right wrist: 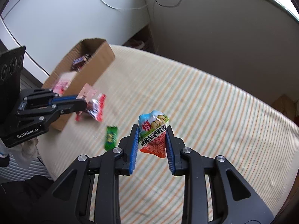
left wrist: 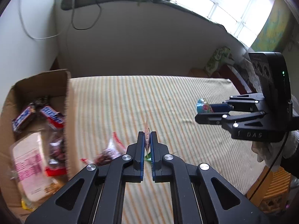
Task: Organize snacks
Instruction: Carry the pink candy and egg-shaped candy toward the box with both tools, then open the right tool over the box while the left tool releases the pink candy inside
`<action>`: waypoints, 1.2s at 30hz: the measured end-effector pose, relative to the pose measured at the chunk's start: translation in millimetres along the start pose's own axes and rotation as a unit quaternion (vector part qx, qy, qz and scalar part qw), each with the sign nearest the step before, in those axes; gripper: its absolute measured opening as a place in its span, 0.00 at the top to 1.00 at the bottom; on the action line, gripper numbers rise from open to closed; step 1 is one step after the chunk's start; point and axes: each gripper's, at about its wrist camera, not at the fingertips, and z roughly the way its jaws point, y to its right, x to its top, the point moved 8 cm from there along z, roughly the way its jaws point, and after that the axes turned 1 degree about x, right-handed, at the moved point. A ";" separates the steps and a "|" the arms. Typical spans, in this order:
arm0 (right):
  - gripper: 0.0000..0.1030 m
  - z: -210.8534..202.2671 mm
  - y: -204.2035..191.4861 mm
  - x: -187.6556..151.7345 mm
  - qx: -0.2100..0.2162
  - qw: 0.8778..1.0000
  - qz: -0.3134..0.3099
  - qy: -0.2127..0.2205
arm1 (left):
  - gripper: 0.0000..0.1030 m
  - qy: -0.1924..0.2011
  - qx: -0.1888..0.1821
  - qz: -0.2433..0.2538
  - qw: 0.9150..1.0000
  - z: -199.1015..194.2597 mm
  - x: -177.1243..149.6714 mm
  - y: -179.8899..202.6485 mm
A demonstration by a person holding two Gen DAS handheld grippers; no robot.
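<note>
a: left wrist view first. left gripper has its jaws nearly shut on a thin pink sachet, seen edge-on, pinched only along its lower part. the cardboard box sits to its left on the striped cloth, with bars and packets already inside.

b: risk there?

a: a thin pinch on a floppy wrapper. i judge it could slide out or fold over on the way to the box. a red-and-white packet lies on the cloth just beside the box wall, under the route, so a low pass could drag it along. the box flap stands up on the near side and could catch the sachet.

b: the other tool?

a: in this view the right gripper hangs well to the right, above the cloth, with a colourful packet at its tip.

b: right wrist view?

a: here the jaws stand at middling width, closed on a quail egg packet, held at its sides, puffy top free. the film looks slick; a squeezed pouch may pop forward out of the pads. a green candy is still on the cloth, near the held packet. both tools heading for one box could bump at the opening. the view is motion-blurred, so i cannot tell how much room is left inside.
</note>
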 end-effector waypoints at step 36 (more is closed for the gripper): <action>0.73 73.3 -190.8 121.1 0.052 0.995 -0.079 -0.021 | 0.96 0.036 0.126 -0.125 0.983 -111.6 -67.0 -171.5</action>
